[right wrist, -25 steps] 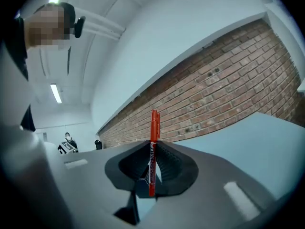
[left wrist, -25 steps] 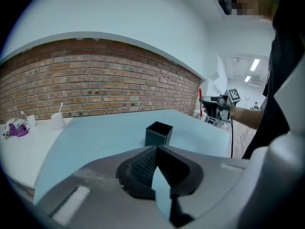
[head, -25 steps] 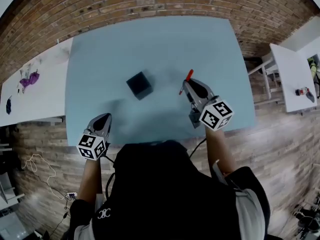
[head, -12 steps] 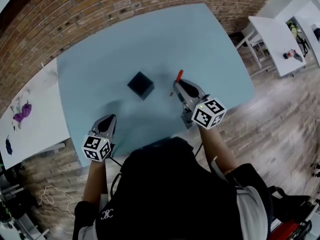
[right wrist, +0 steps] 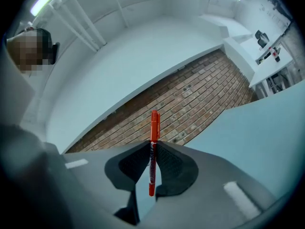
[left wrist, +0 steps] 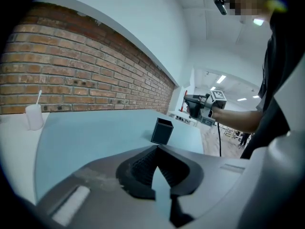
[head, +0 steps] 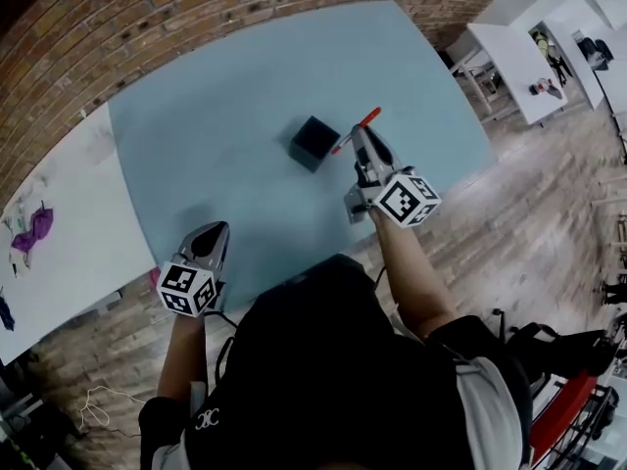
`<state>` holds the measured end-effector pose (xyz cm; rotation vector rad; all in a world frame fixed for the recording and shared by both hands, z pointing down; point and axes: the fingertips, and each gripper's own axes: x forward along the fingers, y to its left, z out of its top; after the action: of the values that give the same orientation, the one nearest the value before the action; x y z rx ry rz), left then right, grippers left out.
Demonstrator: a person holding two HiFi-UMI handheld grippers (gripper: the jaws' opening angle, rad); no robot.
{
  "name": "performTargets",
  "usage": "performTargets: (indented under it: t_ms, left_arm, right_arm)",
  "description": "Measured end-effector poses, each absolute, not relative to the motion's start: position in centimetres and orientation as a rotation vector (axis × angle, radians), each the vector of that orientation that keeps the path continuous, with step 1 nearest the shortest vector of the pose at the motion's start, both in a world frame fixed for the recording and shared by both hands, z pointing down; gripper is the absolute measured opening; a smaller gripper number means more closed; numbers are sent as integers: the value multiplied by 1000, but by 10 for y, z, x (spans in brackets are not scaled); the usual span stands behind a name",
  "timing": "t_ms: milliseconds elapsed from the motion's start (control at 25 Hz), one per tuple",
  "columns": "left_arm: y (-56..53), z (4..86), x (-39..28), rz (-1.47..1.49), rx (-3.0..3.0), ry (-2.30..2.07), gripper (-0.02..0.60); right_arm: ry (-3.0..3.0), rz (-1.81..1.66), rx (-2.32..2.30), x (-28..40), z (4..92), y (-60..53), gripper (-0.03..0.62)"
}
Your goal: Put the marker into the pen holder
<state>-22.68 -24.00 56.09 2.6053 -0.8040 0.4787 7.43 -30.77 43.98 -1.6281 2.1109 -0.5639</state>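
Pale blue table fills the scene, with a brick wall behind it. Nearest the person, well short of the pen holder and off to its left, the left gripper hangs over the table's near edge, its jaws together with nothing between them. Closer in, just right of the pen holder, the right gripper is clamped on the red marker at mid-barrel, the capped end sticking out past the jaw tips. The marker is tilted in the air, its lower end just beside the pen holder's right rim and not yet inside.

It looks light, stiff and smooth-sided, so it could swivel or slide in the pads. Mid-barrel, below the cap, seems the right place to hold it. The pen holder is a small, open-topped dark box and probably light enough to tip if the marker knocks its rim.
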Motion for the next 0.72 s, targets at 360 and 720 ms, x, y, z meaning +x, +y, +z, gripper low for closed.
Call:
performTargets:
  t_ms: [360,720]
  left_arm:
    - [-233,557,-263,412,2538,-913,6]
    - [-227,564,-278,437,2501,-992,8]
  right_arm:
    - [2100,-597,-1922,68,497,-347,48]
    - [2064,-768,-2097,57,550,-363,61]
